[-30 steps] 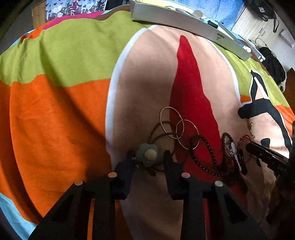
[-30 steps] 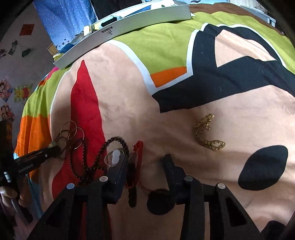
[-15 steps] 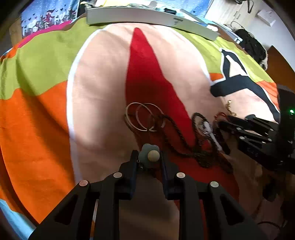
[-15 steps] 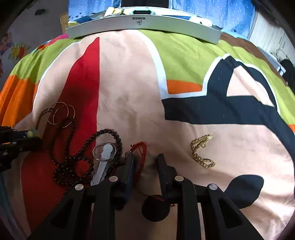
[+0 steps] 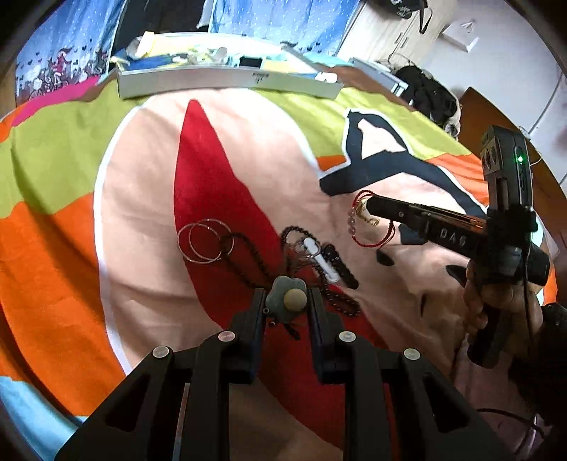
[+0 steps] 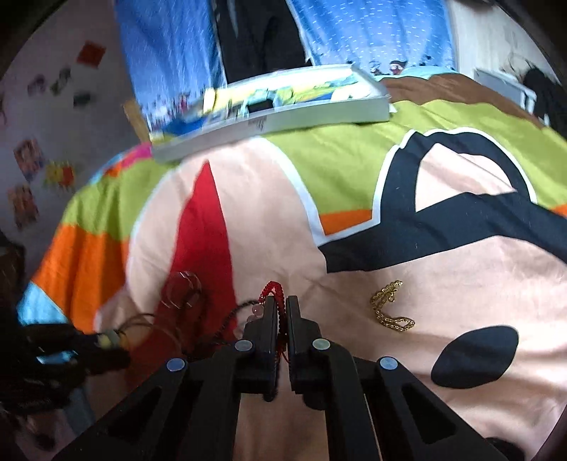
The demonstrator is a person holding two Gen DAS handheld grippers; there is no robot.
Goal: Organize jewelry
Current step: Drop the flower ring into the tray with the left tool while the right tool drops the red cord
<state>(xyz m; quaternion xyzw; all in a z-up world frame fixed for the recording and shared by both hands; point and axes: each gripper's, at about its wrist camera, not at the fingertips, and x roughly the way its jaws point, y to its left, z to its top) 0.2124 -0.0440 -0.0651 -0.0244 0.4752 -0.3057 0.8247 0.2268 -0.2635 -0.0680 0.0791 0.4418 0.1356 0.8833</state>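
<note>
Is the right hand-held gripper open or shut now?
Shut on the red bracelet: the right hand-held gripper shows only a thin gap, with red cord pinched inside.

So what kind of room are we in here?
Probably a bedroom: the jewelry lies on a bright patterned bedspread, with blue star-print curtains behind and stickers or pictures stuck on the wall.

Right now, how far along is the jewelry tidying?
Early on. Nothing looks sorted yet. In hand: the left gripper is shut on a flower hair tie, and the right gripper is shut on a red string bracelet. Left on the bedspread: the hoop rings, dark bead necklace, white clip and gold chain.
</note>
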